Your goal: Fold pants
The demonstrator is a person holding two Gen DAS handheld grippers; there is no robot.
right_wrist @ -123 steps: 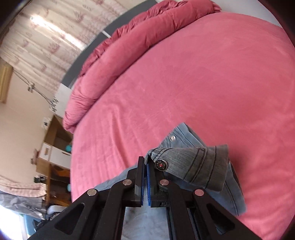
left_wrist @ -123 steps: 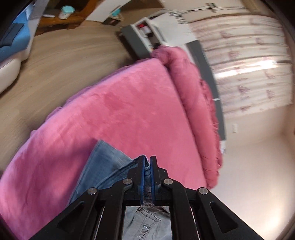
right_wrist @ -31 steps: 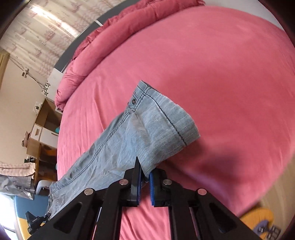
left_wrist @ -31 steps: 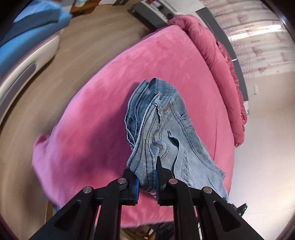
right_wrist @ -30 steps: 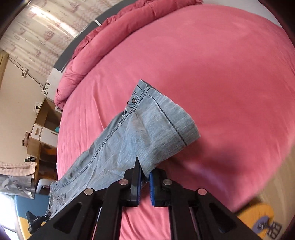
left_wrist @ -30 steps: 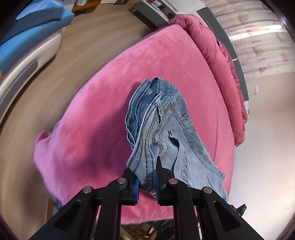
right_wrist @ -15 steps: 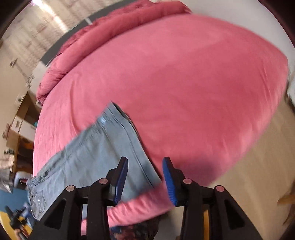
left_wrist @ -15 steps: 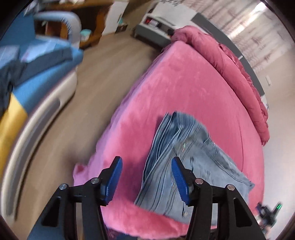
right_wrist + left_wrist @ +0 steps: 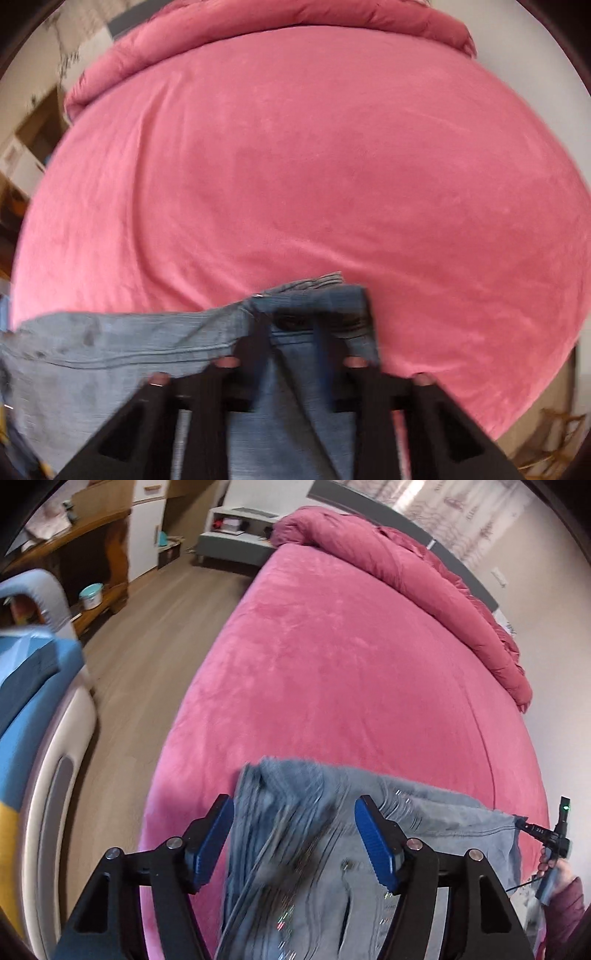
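Denim pants (image 9: 317,853) lie across the near edge of the pink bed (image 9: 332,657). Left gripper (image 9: 295,834): jaws have just been opening, apart over bunched cloth, no grip. Right gripper (image 9: 295,343): jaws have just been closing; blur hides whether they pinch the waistband. Step: regrasp between folds. Next: clamp both ends, then fold.

Ahead of my tool spreads a wide bed under a pink velvety cover (image 9: 332,664), with a rolled crimson duvet (image 9: 406,572) along its far edge. Left of my tool runs pale wood-plank flooring (image 9: 147,657), leading to a brown wooden desk (image 9: 92,542) and a low grey bench (image 9: 229,544). Patterned curtains (image 9: 461,513) glow with daylight beyond.
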